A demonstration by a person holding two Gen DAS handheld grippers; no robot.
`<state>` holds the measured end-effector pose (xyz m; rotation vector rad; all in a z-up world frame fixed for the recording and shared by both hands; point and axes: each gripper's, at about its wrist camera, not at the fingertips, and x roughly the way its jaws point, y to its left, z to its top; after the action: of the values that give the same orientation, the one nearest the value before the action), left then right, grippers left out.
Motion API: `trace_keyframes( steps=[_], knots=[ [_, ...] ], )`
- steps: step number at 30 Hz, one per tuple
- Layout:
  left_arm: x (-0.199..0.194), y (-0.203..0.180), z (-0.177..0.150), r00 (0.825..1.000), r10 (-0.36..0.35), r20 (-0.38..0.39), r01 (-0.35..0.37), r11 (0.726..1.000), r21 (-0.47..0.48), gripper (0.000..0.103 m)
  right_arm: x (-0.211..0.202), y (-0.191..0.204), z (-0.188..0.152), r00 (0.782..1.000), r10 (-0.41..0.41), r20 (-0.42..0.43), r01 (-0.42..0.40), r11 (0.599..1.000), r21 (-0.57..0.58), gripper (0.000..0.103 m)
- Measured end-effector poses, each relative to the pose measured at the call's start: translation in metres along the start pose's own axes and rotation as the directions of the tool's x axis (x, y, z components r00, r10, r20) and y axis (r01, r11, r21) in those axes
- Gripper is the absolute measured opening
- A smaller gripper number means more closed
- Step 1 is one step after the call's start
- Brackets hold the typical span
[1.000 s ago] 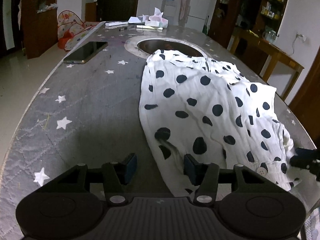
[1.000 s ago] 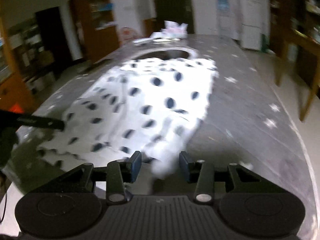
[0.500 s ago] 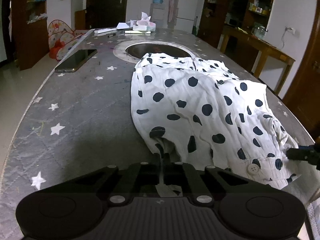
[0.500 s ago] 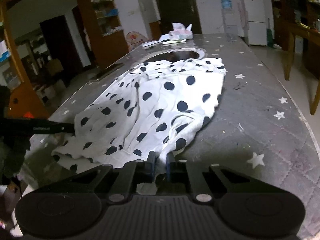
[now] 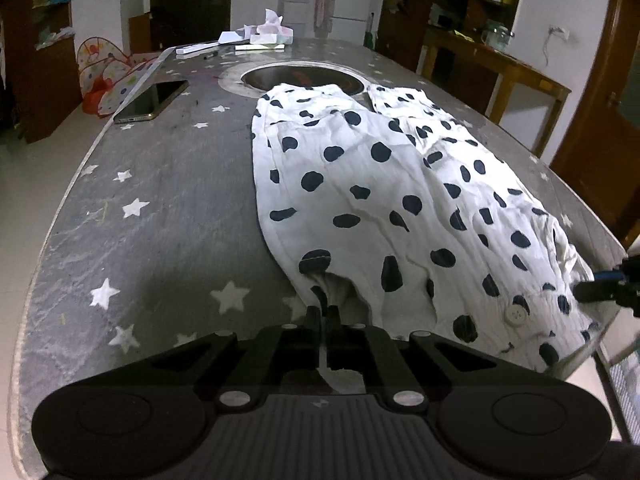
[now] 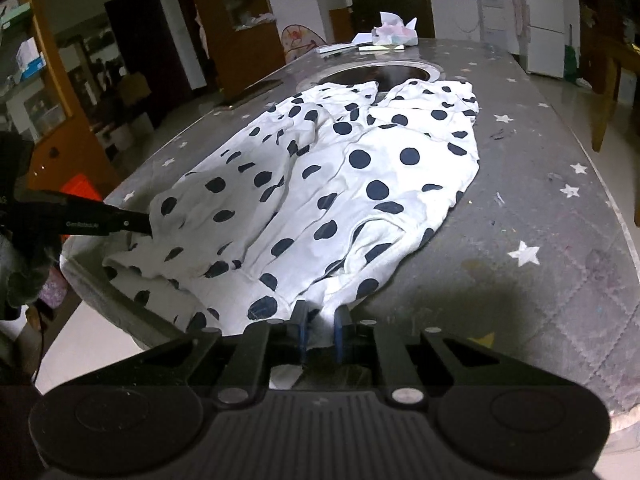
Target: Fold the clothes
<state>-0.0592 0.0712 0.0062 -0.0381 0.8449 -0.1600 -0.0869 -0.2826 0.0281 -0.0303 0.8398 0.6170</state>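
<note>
A white garment with dark dots (image 5: 384, 200) lies spread on the grey star-patterned table (image 5: 160, 220). My left gripper (image 5: 323, 312) is shut on the garment's near left corner, and a pinch of cloth runs between its pads. In the right wrist view the same garment (image 6: 340, 192) fills the table's middle. My right gripper (image 6: 320, 320) pinches the near right corner with white cloth between its blue pads, and its jaws are opening slightly. Each gripper shows in the other's view: the right gripper (image 5: 600, 290) at the far right, the left gripper (image 6: 104, 222) at the left.
A dark phone (image 5: 154, 100) lies near the table's left edge. A round recess (image 5: 302, 78) sits beyond the garment, with papers and tissues (image 5: 266, 34) at the far end. A wooden side table (image 5: 500, 64) stands to the right. The near table edge lies just under both grippers.
Both grippers went from open to closed on the garment's near corners. The near edge has since been drawn out, and the cloth lies flatter and wider.
</note>
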Motion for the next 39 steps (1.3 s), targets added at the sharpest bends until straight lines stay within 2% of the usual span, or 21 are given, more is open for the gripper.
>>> trace_keyframes(
  steps=[2,11,17,19,22,25,28,39],
  knots=[
    [-0.002,0.002,-0.002,1.0,0.005,-0.004,-0.005,1.0,-0.003,0.003,0.0,0.0,0.0,1.0,0.012,0.0,-0.012,1.0,0.003,0.016],
    [-0.011,0.005,-0.007,0.999,-0.009,-0.038,0.009,1.0,-0.009,0.004,-0.007,-0.007,0.008,0.998,0.052,-0.026,-0.053,0.999,-0.007,0.019],
    [-0.012,0.015,0.008,0.999,-0.008,-0.047,0.007,1.0,-0.018,0.01,-0.01,-0.026,0.037,1.0,0.026,0.008,-0.026,1.0,-0.003,0.022],
    [-0.01,0.017,0.016,0.999,0.01,-0.039,-0.011,1.0,-0.016,0.014,-0.005,-0.032,0.049,1.0,0.006,0.018,-0.006,1.0,-0.009,0.024],
    [-0.008,0.019,0.028,0.999,0.04,-0.024,-0.04,0.999,-0.013,0.03,0.008,-0.041,0.066,0.999,-0.026,0.022,0.027,0.999,-0.019,0.026],
    [-0.001,0.022,0.044,0.998,0.061,-0.007,-0.061,0.998,-0.009,0.031,0.023,-0.05,0.081,0.999,-0.048,0.022,0.049,0.999,-0.02,0.026],
    [0.01,0.023,0.062,0.997,0.08,0.009,-0.08,0.997,-0.006,0.043,0.039,-0.06,0.099,0.998,-0.063,0.022,0.063,0.998,-0.025,0.027],
    [0.071,0.026,0.133,0.992,0.117,0.038,-0.117,0.993,-0.01,0.045,0.095,-0.091,0.161,0.993,-0.118,0.024,0.119,0.992,-0.035,0.029]
  ],
)
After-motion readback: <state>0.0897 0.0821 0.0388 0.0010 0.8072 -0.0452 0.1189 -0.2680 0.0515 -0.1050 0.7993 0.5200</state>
